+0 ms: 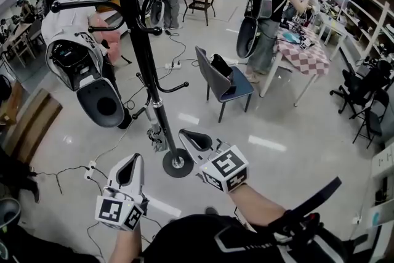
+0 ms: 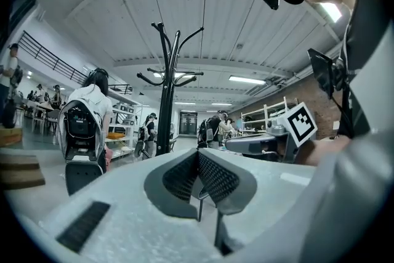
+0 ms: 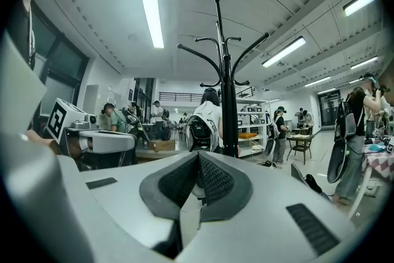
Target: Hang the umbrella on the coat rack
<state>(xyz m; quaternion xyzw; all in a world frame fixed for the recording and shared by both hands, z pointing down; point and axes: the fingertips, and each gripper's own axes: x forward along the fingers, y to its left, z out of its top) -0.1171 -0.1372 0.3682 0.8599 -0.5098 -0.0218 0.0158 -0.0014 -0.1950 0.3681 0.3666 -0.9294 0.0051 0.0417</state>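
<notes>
The left tool (image 1: 130,163) and right tool (image 1: 189,135) both sit closed and empty before the tall black metal coat rack (image 1: 143,52) — no umbrella shows on its hooks or anywhere else, so whether hanging is done or unstarted stays unclear.

A glossy pale floor (image 1: 283,132) with trailing cables (image 1: 68,172) lies under long ceiling strip lights (image 3: 151,9). A blue-seated chair (image 1: 223,86) stands near a checked-cloth table (image 1: 311,60). White shelving (image 1: 369,15) lines the right side.
</notes>
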